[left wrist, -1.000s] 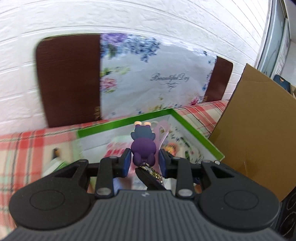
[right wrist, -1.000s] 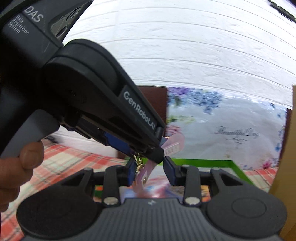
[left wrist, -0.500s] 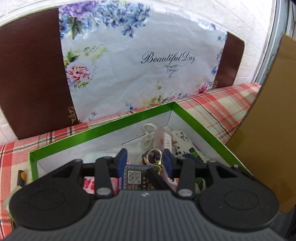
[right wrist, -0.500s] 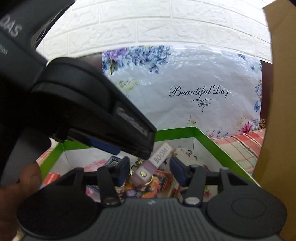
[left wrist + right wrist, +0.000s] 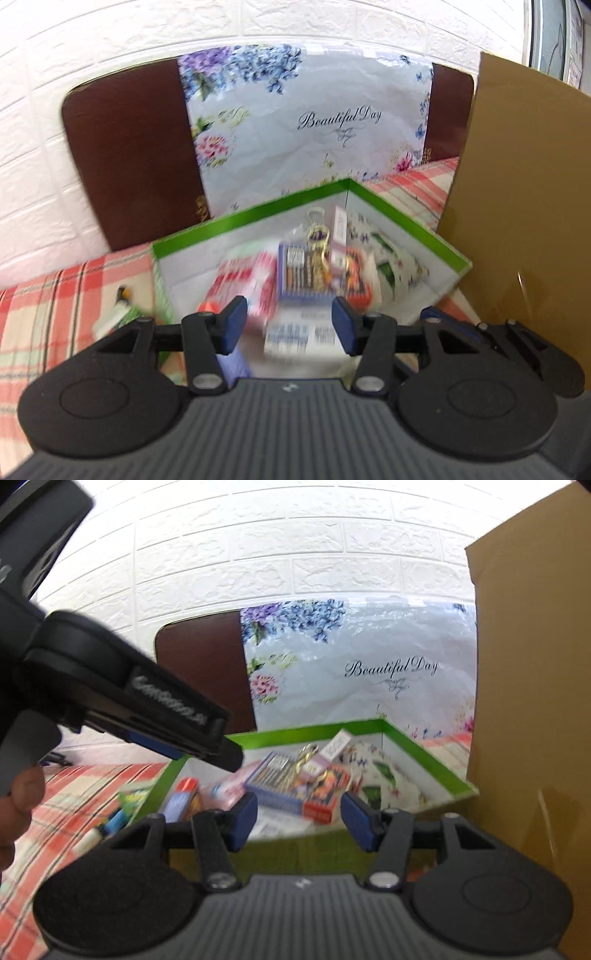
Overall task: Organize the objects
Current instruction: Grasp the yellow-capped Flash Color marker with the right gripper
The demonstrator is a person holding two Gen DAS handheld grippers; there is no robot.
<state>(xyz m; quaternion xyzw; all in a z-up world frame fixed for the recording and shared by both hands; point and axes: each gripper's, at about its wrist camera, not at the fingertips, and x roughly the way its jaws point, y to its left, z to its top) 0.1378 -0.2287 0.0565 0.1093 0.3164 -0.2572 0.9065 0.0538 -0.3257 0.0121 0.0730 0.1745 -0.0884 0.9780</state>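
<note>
Contents of the green box (image 5: 280, 210) were motion-blurred in both views; labels unreadable, items only partly distinguishable. Keychain (image 5: 318, 240): gold clasp and chain with a pale pink tag, lying inside the box toward its far right corner, on top of a blue booklet (image 5: 299, 273) and beside an orange-red pack (image 5: 325, 794); its figure was not made out. Other contents: red-and-white packet (image 5: 243, 280), floral pouch (image 5: 388, 258), white printed slip near the front wall. Left gripper (image 5: 286, 326): jaws wide apart, nothing between them, held above the box's near side. Right gripper (image 5: 297, 819): jaws likewise wide apart and empty, just outside the box's front wall. Box rim open at top; cardboard panel (image 5: 517, 206) stood close against its right side, floral board (image 5: 306, 125) leaned on the wall behind. Small items on the plaid cloth (image 5: 44, 310) left of the box, too blurred to identify.
</note>
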